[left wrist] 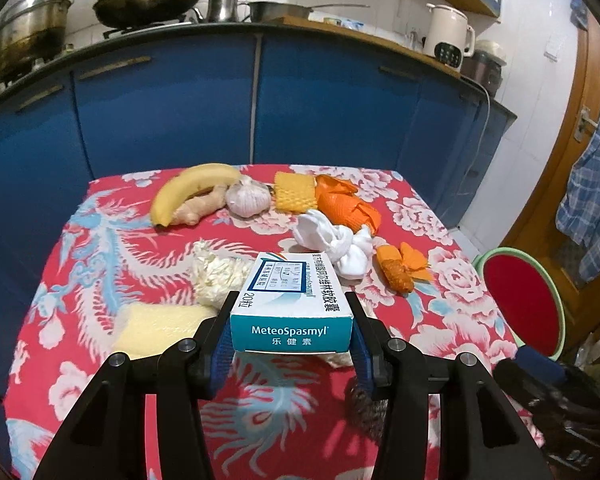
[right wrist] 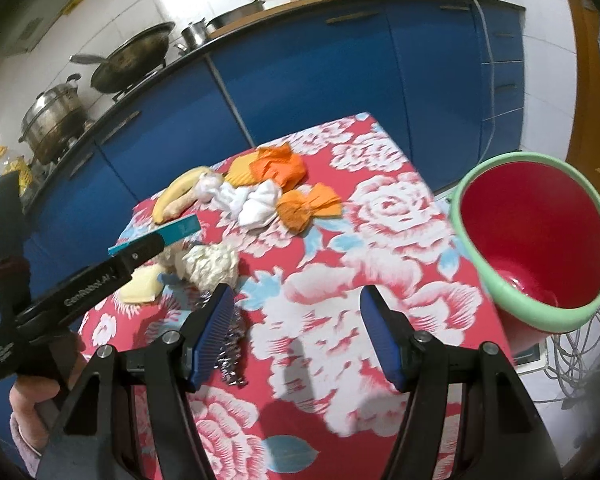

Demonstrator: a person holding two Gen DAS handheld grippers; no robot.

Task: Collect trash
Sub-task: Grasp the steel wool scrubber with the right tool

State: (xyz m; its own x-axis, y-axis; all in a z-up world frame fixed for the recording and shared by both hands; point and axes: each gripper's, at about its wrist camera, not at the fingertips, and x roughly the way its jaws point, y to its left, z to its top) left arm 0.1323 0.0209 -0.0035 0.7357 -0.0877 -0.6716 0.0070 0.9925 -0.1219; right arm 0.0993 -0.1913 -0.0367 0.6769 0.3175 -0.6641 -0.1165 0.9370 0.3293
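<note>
My left gripper (left wrist: 292,320) is shut on a teal and white medicine box (left wrist: 294,304) and holds it above the red floral table (left wrist: 100,280). The box also shows edge-on in the right wrist view (right wrist: 168,234). My right gripper (right wrist: 296,320) is open and empty above the table's right part. A red bin with a green rim (right wrist: 540,240) stands past the table's right edge. Loose trash lies on the table: crumpled white paper (left wrist: 332,240), orange wrappers (left wrist: 344,204), a white foam net (left wrist: 216,276) and a steel scourer (right wrist: 232,344).
A banana (left wrist: 188,192), ginger (left wrist: 196,208), garlic (left wrist: 248,198) and a yellow foam pad (left wrist: 294,192) lie at the table's far side. A pale yellow pad (left wrist: 160,328) lies near left. Blue cabinets (left wrist: 172,108) with pots stand behind. Cables (right wrist: 580,360) lie on the floor at right.
</note>
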